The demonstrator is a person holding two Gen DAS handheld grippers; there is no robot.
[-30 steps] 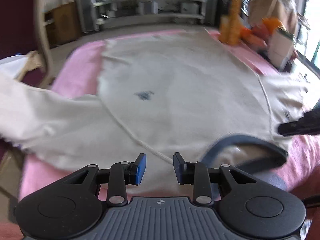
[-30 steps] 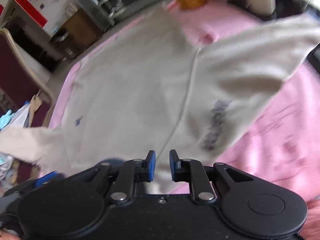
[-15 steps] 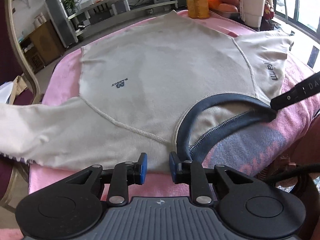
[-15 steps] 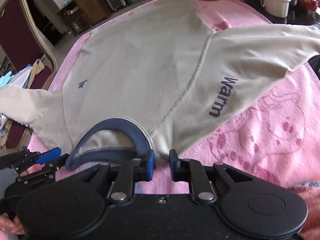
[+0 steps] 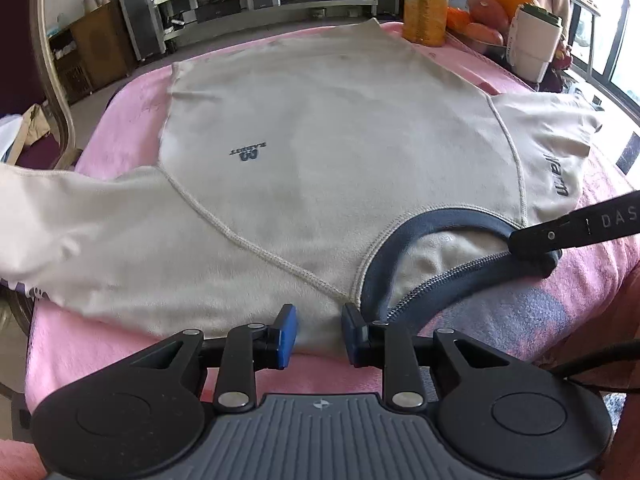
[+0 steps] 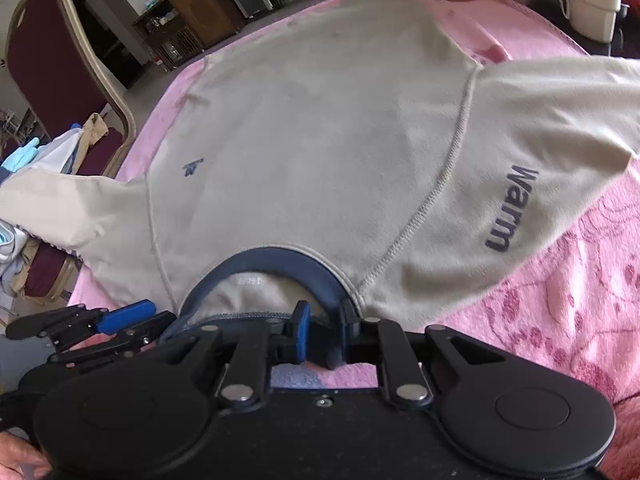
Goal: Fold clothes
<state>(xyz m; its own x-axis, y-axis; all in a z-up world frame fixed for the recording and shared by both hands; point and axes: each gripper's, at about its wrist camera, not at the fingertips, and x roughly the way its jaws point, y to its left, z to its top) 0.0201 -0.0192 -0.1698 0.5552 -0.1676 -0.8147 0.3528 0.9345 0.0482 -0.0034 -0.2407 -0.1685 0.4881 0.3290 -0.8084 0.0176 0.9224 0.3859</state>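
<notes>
A beige sweatshirt (image 5: pixel 332 160) lies spread flat on the pink blanket (image 5: pixel 120 108), its navy collar (image 5: pixel 420 224) at the near edge and both sleeves flung out left and right. The right gripper (image 6: pixel 323 336) is clamped on the collar's right end. The left gripper (image 5: pixel 316 330) sits at the near shoulder with fabric between its blue pads, and its jaws are opening. The risk I see: if the left side lets go while the right pulls, the top edge could skew and bunch. The far hem lies close to the orange bottle (image 5: pixel 425 8), which a careless sweep could tip.
</notes>
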